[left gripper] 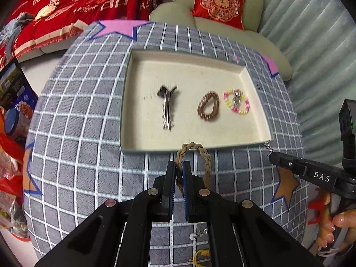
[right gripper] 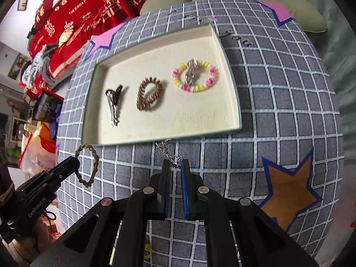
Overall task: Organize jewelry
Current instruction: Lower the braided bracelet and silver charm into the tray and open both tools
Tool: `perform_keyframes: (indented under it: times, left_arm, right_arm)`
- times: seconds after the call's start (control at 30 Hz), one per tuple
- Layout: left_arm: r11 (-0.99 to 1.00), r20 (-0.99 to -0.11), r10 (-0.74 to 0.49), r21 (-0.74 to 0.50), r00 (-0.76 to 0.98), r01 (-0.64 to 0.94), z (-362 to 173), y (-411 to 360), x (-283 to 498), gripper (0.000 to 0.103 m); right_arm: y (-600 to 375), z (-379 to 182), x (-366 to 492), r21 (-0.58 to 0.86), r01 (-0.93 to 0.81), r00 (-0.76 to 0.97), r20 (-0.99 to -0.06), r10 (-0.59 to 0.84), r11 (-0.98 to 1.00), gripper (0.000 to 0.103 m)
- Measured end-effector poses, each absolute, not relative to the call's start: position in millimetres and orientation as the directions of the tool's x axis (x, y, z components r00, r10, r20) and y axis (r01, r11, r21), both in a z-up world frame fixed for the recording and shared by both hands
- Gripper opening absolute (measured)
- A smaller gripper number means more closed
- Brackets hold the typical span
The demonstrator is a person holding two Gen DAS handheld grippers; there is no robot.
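Left view alone shows pearl earring [left gripper: 192, 236] on bench [left gripper: 89, 111] near edge. Left hand-held gripper [left gripper: 179, 169] clamped on braided bracelet [left gripper: 195, 155], loop just short of tray [left gripper: 255, 93] near rim. Right hand-held gripper [right gripper: 175, 166] pinches silver chain [right gripper: 169, 153] (tray: hair clip [right gripper: 113, 104], coil tie [right gripper: 149, 96], beaded bracelet [right gripper: 195, 75]).

The left hand-held gripper [left gripper: 179, 166] is reaching forward with its fingers nearly closed, pinching something between the pads. The right hand-held gripper [right gripper: 175, 166] is reaching forward too, its fingers drawn in on an item. Bare fingers [left gripper: 340, 220] are curling around the right handle.
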State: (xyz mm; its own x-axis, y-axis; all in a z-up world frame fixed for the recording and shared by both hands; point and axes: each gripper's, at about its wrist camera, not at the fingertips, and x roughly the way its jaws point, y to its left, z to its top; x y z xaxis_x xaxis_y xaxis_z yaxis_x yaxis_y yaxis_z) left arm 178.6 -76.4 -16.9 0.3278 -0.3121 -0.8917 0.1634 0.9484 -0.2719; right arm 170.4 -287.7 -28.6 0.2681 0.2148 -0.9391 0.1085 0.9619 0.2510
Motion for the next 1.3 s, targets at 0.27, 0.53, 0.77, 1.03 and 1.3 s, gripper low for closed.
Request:
perform_keyframes:
  times: [0.27, 0.53, 0.77, 1.03, 1.3]
  left_arm:
    - [0.951, -0.876, -0.307, -0.264, 0.371, 0.164, -6.8, -73.0, 210.8, 0.016]
    - [0.953, -0.883, -0.299, -0.257, 0.362, 0.159, -18.6, -82.2, 235.2, 0.016]
    - [0.958, -0.896, -0.282, -0.244, 0.343, 0.153, -34.0, -92.8, 252.3, 0.016]
    - [0.961, -0.909, -0.261, -0.215, 0.324, 0.172, -49.7, -108.3, 265.5, 0.016]
    - [0.965, -0.922, -0.234, -0.180, 0.308, 0.193, -63.3, -118.2, 273.8, 0.016]
  right_arm:
    - [-295.2, -12.3, 194.6, 0.257, 0.107, 0.310, -0.927, 0.214, 0.960, 0.010]
    - [-303.1, -18.2, 224.1, 0.266, 0.118, 0.308, -0.926, 0.219, 0.957, 0.010]
    - [-306.0, -34.0, 241.4, 0.264, 0.128, 0.286, -0.933, 0.220, 0.956, 0.010]
    - [-306.4, -52.3, 257.7, 0.274, 0.147, 0.261, -0.938, 0.230, 0.950, 0.010]
    - [-306.5, -70.0, 270.2, 0.275, 0.161, 0.237, -0.943, 0.234, 0.948, 0.010]
